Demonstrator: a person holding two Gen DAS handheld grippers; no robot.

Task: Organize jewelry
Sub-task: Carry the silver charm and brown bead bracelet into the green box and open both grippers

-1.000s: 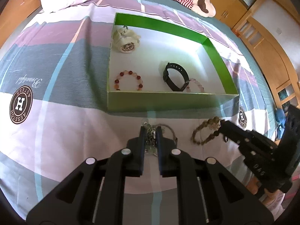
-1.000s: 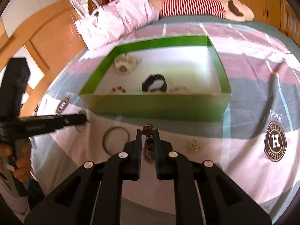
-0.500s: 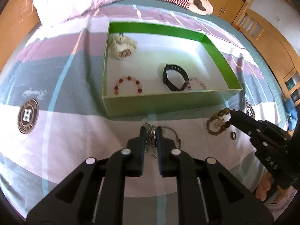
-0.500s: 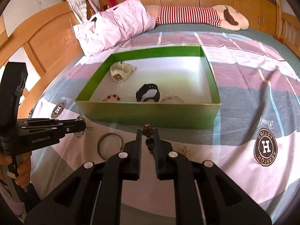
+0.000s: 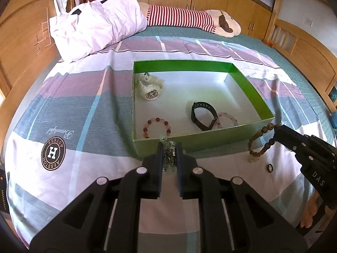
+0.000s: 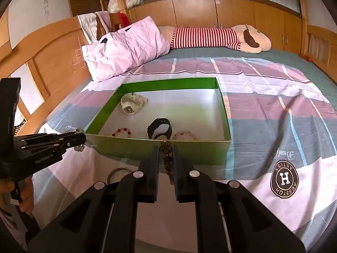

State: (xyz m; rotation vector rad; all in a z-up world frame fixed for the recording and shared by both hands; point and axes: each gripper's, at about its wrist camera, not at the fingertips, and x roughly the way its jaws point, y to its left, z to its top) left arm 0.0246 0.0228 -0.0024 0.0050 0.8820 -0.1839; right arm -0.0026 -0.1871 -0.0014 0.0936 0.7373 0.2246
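Note:
A green box (image 5: 210, 140) (image 6: 160, 150) on the bed holds a white watch (image 5: 150, 87) (image 6: 131, 105), a black watch (image 5: 203, 115) (image 6: 159, 127), a red bead bracelet (image 5: 157, 127) (image 6: 123, 131) and a pink bead bracelet (image 5: 227, 119) (image 6: 184, 136). My left gripper (image 5: 170, 147) (image 6: 84, 139) is shut on a silver chain bracelet (image 5: 169, 152), lifted just before the box's near wall. My right gripper (image 6: 166, 148) (image 5: 277, 131) is shut on a brown bead bracelet (image 6: 167, 160) (image 5: 261, 142), which hangs near the box's right corner.
A small dark ring (image 5: 269, 168) and a bangle (image 6: 114, 174) lie on the striped bedsheet before the box. A pink pillow (image 5: 99, 25) and a striped plush toy (image 5: 189, 20) lie at the far end. Wooden bed rails run along both sides.
Both grippers have risen off the sheet with their bracelets and tilted up toward the box. The brown bracelet now hangs in the air near the box's right corner.

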